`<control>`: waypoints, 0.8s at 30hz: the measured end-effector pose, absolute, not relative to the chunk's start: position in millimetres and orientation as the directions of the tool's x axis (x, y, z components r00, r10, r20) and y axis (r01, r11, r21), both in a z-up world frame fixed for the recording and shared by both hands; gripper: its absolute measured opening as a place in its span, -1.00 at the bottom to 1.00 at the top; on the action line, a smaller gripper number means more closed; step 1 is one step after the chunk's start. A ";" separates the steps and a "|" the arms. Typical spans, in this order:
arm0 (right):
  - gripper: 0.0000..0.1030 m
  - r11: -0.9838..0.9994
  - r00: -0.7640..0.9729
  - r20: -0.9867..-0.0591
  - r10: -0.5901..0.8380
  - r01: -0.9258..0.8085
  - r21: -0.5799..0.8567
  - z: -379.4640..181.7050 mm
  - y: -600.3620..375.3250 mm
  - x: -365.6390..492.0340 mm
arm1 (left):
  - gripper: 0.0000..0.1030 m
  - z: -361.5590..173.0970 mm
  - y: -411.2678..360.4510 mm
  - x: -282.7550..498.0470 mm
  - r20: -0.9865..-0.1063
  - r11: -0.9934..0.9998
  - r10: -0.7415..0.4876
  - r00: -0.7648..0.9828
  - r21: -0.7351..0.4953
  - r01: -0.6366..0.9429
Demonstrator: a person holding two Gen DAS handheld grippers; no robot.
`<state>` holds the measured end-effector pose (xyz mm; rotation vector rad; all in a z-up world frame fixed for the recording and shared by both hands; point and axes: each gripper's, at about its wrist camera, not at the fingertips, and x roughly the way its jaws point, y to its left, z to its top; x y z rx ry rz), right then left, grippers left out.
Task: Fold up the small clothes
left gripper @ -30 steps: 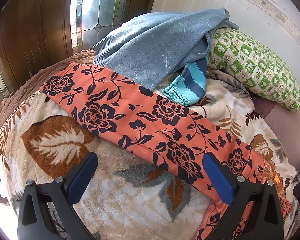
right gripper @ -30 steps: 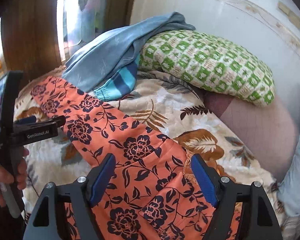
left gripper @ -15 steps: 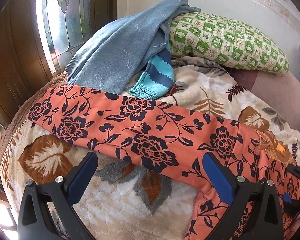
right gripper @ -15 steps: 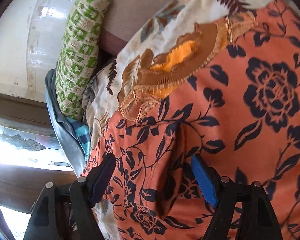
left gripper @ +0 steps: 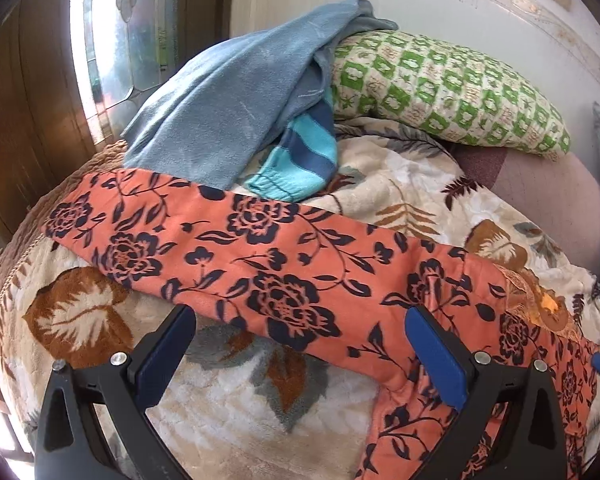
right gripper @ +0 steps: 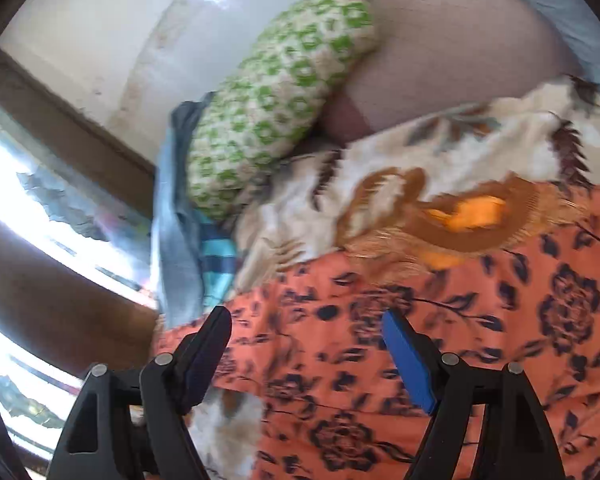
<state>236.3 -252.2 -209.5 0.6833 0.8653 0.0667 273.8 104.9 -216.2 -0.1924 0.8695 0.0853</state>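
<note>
no readable text, no labels, no brands, no numbers, no signs in either view

Right tool (right gripper: 306,344) spread wide over orange floral garment (right gripper: 440,352), green-patterned pillow (right gripper: 276,96) beyond

My left gripper (left gripper: 300,344), black angular plastic arms with triangular cut-outs, silver screw heads at the joints, flat royal-blue pads (left gripper: 436,354) inside each finger, my right gripper (right gripper: 306,344) built alike, same blue pads (right gripper: 408,360).

Bare blanket (left gripper: 228,408) lies open before the orange garment (left gripper: 300,276); blue clothes (left gripper: 228,116) and pillow (left gripper: 440,84) crowd behind.
</note>
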 end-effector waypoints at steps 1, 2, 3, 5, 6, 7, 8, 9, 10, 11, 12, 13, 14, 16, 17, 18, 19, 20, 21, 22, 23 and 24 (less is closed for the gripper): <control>0.54 0.789 0.658 -0.706 0.262 0.275 0.549 -221.2 -273.2 228.1 | 1.00 -217.9 97.2 274.0 -0.767 0.983 -0.036 0.641 -0.144 -0.118; 0.40 0.795 0.646 -0.739 0.194 0.338 0.504 -233.3 -289.9 219.5 | 1.00 -220.9 88.9 274.9 -0.771 0.985 -0.059 0.634 -0.147 -0.086; 0.19 0.796 0.626 -0.768 0.138 0.391 0.462 -244.5 -307.2 212.0 | 1.00 -224.8 79.1 276.7 -0.777 0.988 -0.077 0.625 -0.144 -0.058; -0.12 0.800 0.580 -0.813 0.043 0.468 0.376 -264.0 -329.9 200.9 | 1.00 -234.3 59.7 280.2 -0.791 0.992 -0.092 0.605 -0.122 -0.010; -0.26 0.803 0.555 -0.832 -0.003 0.498 0.329 -271.7 -338.0 196.8 | 1.00 -239.5 50.6 282.9 -0.802 0.994 -0.096 0.590 -0.110 0.012; -0.26 0.804 0.535 -0.844 -0.036 0.517 0.293 -278.6 -343.5 196.0 | 1.00 -245.3 42.2 285.2 -0.813 0.995 -0.091 0.575 -0.092 0.026; -0.26 0.809 0.517 -0.854 -0.059 0.526 0.262 -285.9 -348.3 194.4 | 1.00 -250.9 34.8 287.8 -0.822 0.997 -0.075 0.565 -0.069 0.032; -0.29 0.819 0.500 -0.862 -0.078 0.525 0.230 -293.5 -351.2 194.0 | 1.00 -257.0 28.2 290.2 -0.830 0.999 -0.053 0.556 -0.043 0.032; -0.29 0.836 0.509 -0.856 -0.091 0.506 0.212 -297.5 -350.8 193.2 | 1.00 -263.7 22.8 293.2 -0.842 0.999 -0.031 0.539 -0.018 0.030; -0.29 0.853 0.518 -0.848 -0.116 0.489 0.182 -297.8 -348.2 193.3 | 1.00 -271.8 18.5 296.8 -0.859 1.000 -0.007 0.511 0.008 0.026; -0.29 0.868 0.512 -0.848 -0.141 0.476 0.143 -296.9 -343.6 194.9 | 1.00 -280.8 15.8 300.2 -0.877 0.999 0.016 0.480 0.031 0.023; -0.27 0.881 0.502 -0.849 -0.164 0.463 0.104 -296.2 -339.5 197.1 | 1.00 -287.4 13.9 302.4 -0.886 0.999 0.031 0.462 0.045 0.020; -0.25 0.889 0.490 -0.852 -0.186 0.453 0.067 -294.0 -333.7 198.5 | 1.00 -288.1 14.2 300.9 -0.879 0.999 0.034 0.476 0.048 0.018; -0.25 0.897 0.475 -0.857 -0.202 0.441 0.033 -288.2 -327.9 197.4 | 1.00 -282.5 14.5 300.6 -0.883 0.999 0.034 0.468 0.048 0.017; -0.25 0.903 0.500 -0.845 -0.187 0.427 0.053 -283.1 -324.1 192.9 | 1.00 -277.7 16.2 299.3 -0.884 0.999 0.013 0.467 0.027 0.022; -0.25 0.910 0.542 -0.825 -0.162 0.405 0.087 -276.3 -315.8 186.0 | 1.00 -271.6 20.8 296.9 -0.877 1.000 -0.008 0.480 0.002 0.020; -0.25 0.918 0.576 -0.804 -0.146 0.381 0.107 -272.3 -308.3 179.9 | 1.00 -264.4 26.5 294.3 -0.868 1.000 -0.010 0.496 -0.008 0.006; -0.25 0.925 0.595 -0.791 -0.144 0.365 0.107 -269.1 -299.4 177.2 | 1.00 -257.5 33.0 292.2 -0.861 1.000 -0.003 0.508 -0.011 -0.013; -0.25 0.929 0.611 -0.779 -0.143 0.354 0.107 -267.1 -288.8 176.6 | 1.00 -250.0 40.6 290.6 -0.854 0.999 -0.003 0.521 -0.023 -0.031; -0.25 0.932 0.629 -0.767 -0.128 0.341 0.125 -265.3 -281.9 174.9 | 1.00 -243.1 50.8 288.8 -0.845 0.998 -0.008 0.534 -0.042 -0.051; -0.25 0.933 0.644 -0.758 -0.104 0.327 0.149 -264.5 -273.9 174.4 | 1.00 -236.8 62.2 286.9 -0.838 0.995 -0.005 0.546 -0.057 -0.078; -0.25 0.934 0.653 -0.753 -0.081 0.313 0.170 -263.4 -263.4 173.8 | 1.00 -231.1 75.4 285.5 -0.831 0.992 0.003 0.556 -0.070 -0.110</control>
